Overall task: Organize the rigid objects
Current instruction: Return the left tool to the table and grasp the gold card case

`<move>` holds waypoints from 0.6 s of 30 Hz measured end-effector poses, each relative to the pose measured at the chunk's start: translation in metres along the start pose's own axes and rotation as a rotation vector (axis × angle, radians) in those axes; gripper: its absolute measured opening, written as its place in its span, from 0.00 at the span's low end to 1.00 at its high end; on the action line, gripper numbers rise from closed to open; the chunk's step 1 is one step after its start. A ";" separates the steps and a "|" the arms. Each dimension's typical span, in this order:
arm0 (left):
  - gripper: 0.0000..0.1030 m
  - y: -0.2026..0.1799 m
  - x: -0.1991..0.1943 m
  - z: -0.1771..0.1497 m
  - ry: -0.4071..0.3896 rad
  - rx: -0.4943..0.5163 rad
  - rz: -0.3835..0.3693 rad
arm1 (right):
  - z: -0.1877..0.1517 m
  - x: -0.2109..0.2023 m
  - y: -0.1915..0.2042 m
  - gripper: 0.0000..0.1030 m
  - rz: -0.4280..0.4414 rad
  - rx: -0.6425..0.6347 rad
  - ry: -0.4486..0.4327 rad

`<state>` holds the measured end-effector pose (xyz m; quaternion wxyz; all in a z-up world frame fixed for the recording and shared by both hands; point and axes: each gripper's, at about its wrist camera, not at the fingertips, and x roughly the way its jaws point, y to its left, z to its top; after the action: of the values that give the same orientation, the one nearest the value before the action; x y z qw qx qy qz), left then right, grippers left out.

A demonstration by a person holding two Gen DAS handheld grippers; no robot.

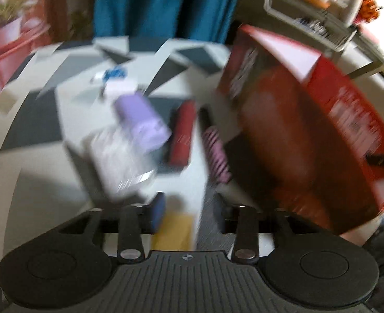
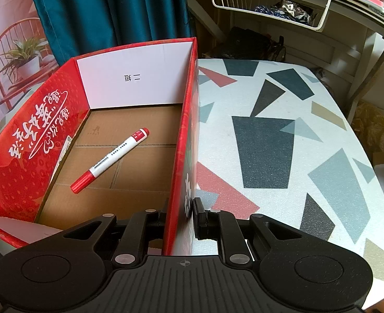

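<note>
My right gripper (image 2: 179, 217) is shut on the right wall of an open red cardboard box (image 2: 186, 130). A red and white marker (image 2: 111, 159) lies on the box's brown floor. In the blurred left wrist view the same red box (image 1: 322, 120) stands at the right. My left gripper (image 1: 189, 208) is open and empty above the table. Ahead of it lie a clear bottle with a purple cap (image 1: 132, 140), a dark red flat object (image 1: 182, 133) and a pink striped object (image 1: 216, 154). A small blue and white item (image 1: 113, 74) lies farther back.
The table (image 2: 283, 135) has a white top with grey, black and red shapes. A teal curtain (image 2: 108, 10) hangs behind. A desk with a white wire basket (image 2: 267, 5) stands at the back right. A pink backdrop with a chair and plant (image 2: 19, 60) is at the left.
</note>
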<state>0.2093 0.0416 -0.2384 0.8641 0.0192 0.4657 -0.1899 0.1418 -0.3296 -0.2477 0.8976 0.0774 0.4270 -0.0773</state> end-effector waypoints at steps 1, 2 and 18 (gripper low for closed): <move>0.68 0.000 0.002 -0.004 0.011 0.003 0.016 | 0.000 0.000 0.000 0.14 -0.001 0.000 0.000; 0.69 0.001 0.003 -0.008 0.012 0.018 0.024 | 0.000 0.000 0.000 0.14 -0.001 0.001 0.000; 0.46 -0.008 0.008 -0.015 0.012 0.086 0.121 | 0.001 0.001 0.002 0.13 -0.011 -0.010 0.007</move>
<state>0.1981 0.0346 -0.2519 0.8696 0.0856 0.4603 -0.1570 0.1434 -0.3278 -0.2475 0.8960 0.0708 0.4310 -0.0799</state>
